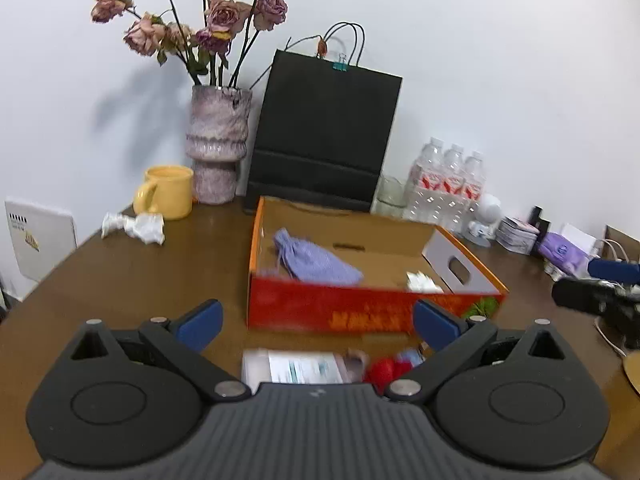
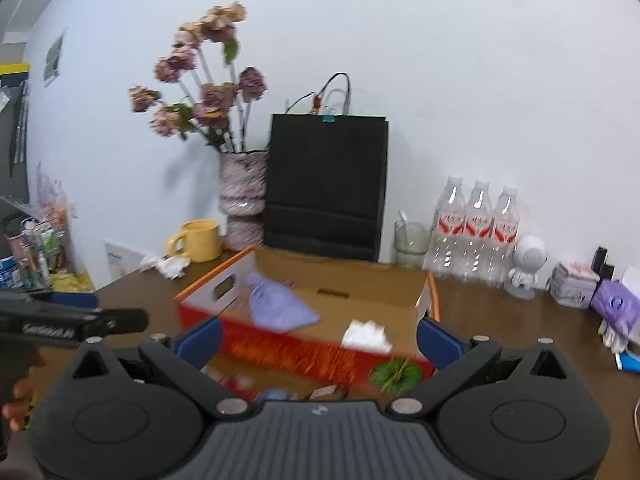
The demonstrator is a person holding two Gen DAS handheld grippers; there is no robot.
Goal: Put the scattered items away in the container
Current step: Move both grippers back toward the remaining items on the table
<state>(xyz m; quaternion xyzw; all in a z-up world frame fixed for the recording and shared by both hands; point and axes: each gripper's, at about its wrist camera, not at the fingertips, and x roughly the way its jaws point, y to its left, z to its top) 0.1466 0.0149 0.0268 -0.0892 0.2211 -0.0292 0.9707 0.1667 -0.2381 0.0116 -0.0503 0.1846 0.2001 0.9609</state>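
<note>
White wall rises behind a brown wooden table [image 1: 120, 280], where a vase of dried roses [image 1: 218, 148], a black paper bag [image 1: 324, 136], a yellow mug [image 1: 168, 192] and a pack of water bottles [image 1: 448, 188] stand along the back edge. Near the middle of the table sits the container, an open cardboard box [image 1: 360, 312] with a red and orange front wall. Inside it lie a lilac drawstring pouch [image 1: 316, 260], toward its left part, and a small white packet [image 1: 422, 282], close to the front wall on the right.

I hold my left gripper [image 1: 318, 324] in front of the box, its blue-padded jaws spread wide with nothing between them. My right gripper [image 2: 320, 338] is likewise wide open and empty, pointing at the same box from a little further right.

On the table between me and the box a few things remain scattered: a flat white pack with printed text [image 1: 296, 366], something red [image 1: 386, 372] just beside it, and a blurred blue item I cannot identify. A crumpled white wrapper [image 1: 134, 228] lies beside the mug, well apart from the box.
</note>
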